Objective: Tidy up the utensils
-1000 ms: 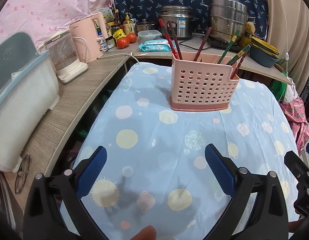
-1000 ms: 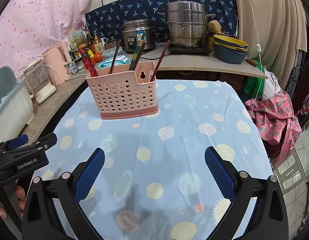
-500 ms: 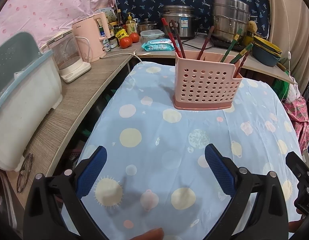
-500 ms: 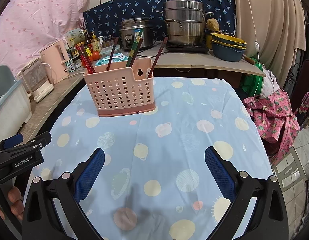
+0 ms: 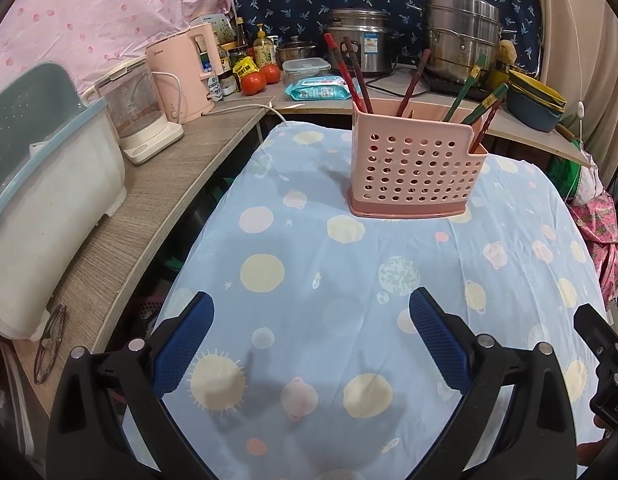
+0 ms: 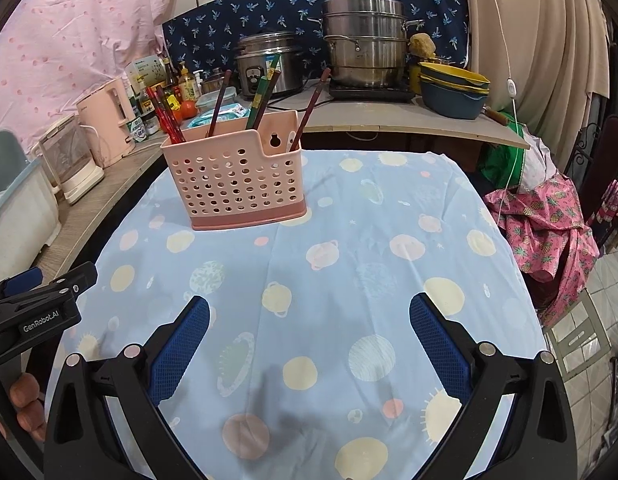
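Well, table: a round table under a pale blue tablecloth (image 5: 293, 216) printed with planets and suns fills most of what I can see.
Counter: a wood-grain counter (image 5: 157, 200) curves along the left and back edges of the table, crowded with kitchen things.
Dish bin: a white tub with a grey-blue lid (image 5: 41, 184) stands on the counter's near left end.
Pots: a tall steel steamer pot (image 6: 363, 46) stands beside a rice cooker (image 6: 269, 62) at the back.
Kettles: a pink kettle (image 5: 187, 72) stands just behind a clear glass one (image 5: 135, 112).
Utensil holder: a pink perforated utensil holder (image 5: 415, 170) stands upright on the far half of the table, well apart from both claws.
Chopsticks: red, brown and green chopsticks (image 5: 351, 76) lean inside it, handles poking out above the rim.
Left gripper (image 5: 311, 326): spread wide, blue pads apart, nothing between them, hanging over the near cloth.
Right gripper (image 6: 309, 326): likewise released and empty, above the near edge of the table.
Fingers: fingers (image 6: 25, 404) curl round the left gripper's handle.
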Action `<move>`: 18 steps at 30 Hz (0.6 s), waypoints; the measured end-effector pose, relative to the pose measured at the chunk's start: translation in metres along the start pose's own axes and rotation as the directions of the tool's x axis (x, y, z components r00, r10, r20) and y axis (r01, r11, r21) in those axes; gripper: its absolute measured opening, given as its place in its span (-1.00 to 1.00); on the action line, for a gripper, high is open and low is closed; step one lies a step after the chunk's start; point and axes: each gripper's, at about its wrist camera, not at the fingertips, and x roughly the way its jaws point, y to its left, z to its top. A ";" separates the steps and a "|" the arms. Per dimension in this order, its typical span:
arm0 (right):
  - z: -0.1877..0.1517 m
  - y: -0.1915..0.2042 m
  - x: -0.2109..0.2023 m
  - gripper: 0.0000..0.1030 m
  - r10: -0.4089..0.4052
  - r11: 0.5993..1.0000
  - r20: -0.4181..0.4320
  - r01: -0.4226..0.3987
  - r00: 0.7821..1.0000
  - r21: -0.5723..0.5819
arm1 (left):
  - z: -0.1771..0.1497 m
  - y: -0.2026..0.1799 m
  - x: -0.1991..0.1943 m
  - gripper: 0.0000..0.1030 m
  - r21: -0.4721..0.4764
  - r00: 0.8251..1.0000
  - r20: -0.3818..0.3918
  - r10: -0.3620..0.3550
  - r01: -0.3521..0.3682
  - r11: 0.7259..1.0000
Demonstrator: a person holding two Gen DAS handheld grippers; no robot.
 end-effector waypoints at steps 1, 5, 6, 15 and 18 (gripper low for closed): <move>-0.001 0.000 0.000 0.87 -0.002 1.000 -0.001 0.002 1.000 0.000 | 0.000 0.000 0.000 0.82 0.002 1.000 0.000 -0.001 0.001 1.000; 0.000 -0.002 0.001 0.87 -0.001 1.000 -0.004 0.001 1.000 0.000 | -0.001 0.000 0.002 0.82 0.004 1.000 -0.005 0.001 -0.001 1.000; 0.000 -0.002 0.001 0.87 -0.002 1.000 -0.004 0.002 1.000 0.000 | -0.001 0.000 0.002 0.82 0.004 1.000 -0.005 0.001 -0.001 1.000; 0.000 -0.002 0.003 0.87 -0.005 1.000 -0.006 0.005 1.000 0.000 | -0.001 0.001 0.003 0.82 0.002 1.000 -0.007 0.002 -0.002 1.000; -0.001 -0.002 0.003 0.87 -0.007 1.000 -0.008 0.007 1.000 0.000 | 0.000 0.002 0.004 0.82 0.001 1.000 -0.009 0.002 -0.002 1.000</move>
